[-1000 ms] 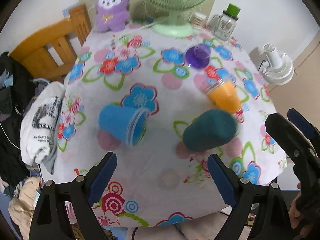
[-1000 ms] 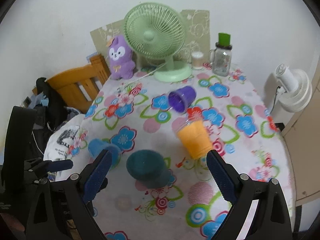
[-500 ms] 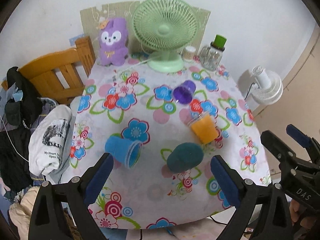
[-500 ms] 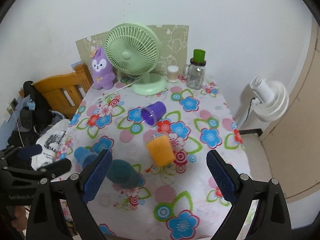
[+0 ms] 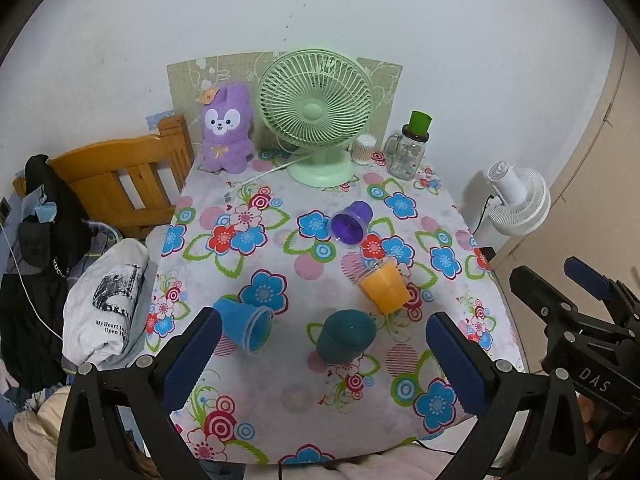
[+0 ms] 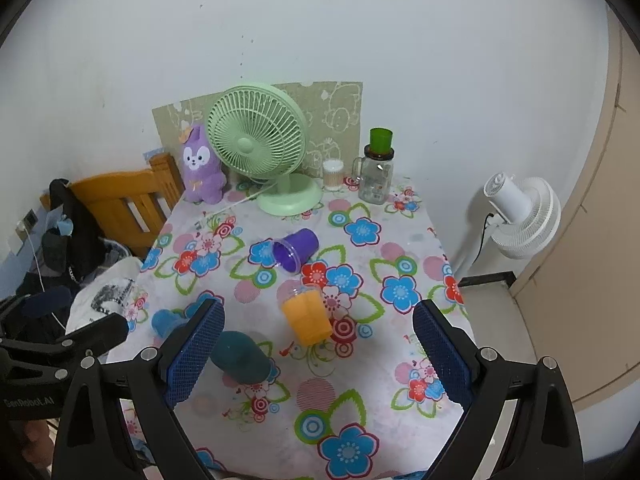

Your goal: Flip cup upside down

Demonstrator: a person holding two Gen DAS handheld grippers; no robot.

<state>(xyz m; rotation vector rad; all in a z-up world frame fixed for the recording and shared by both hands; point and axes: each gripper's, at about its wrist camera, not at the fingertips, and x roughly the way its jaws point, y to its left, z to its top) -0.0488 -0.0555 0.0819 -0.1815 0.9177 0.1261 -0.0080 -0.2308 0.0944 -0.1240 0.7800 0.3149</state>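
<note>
The left gripper [image 5: 320,360] has its blue-padded fingers [image 5: 192,354] spread wide apart, grasping nothing, held above the near edge of the desk [image 5: 280,412]. The right gripper [image 6: 318,354] likewise has its fingers [image 6: 440,354] released and empty, well above the cloth.

Between the left gripper's fingers, in the left wrist view, lie two cups on their sides: a blue cup [image 5: 244,326] with its mouth turned toward the right, and a dark teal cup [image 5: 346,336] whose base faces the camera. Just beyond the teal one, an orange cup [image 5: 384,288] lies tilted with its clear rim pointing away toward the upper left. Farther back a purple cup [image 5: 352,222] rests on its side, mouth toward the camera. None of the four touches another.

At the far edge of the flowered desk stand a green fan [image 5: 316,114], a purple plush rabbit [image 5: 226,128] and a glass jar [image 5: 408,154] with a green cap. A white fan [image 5: 518,204] sits off the desk to the right.
</note>
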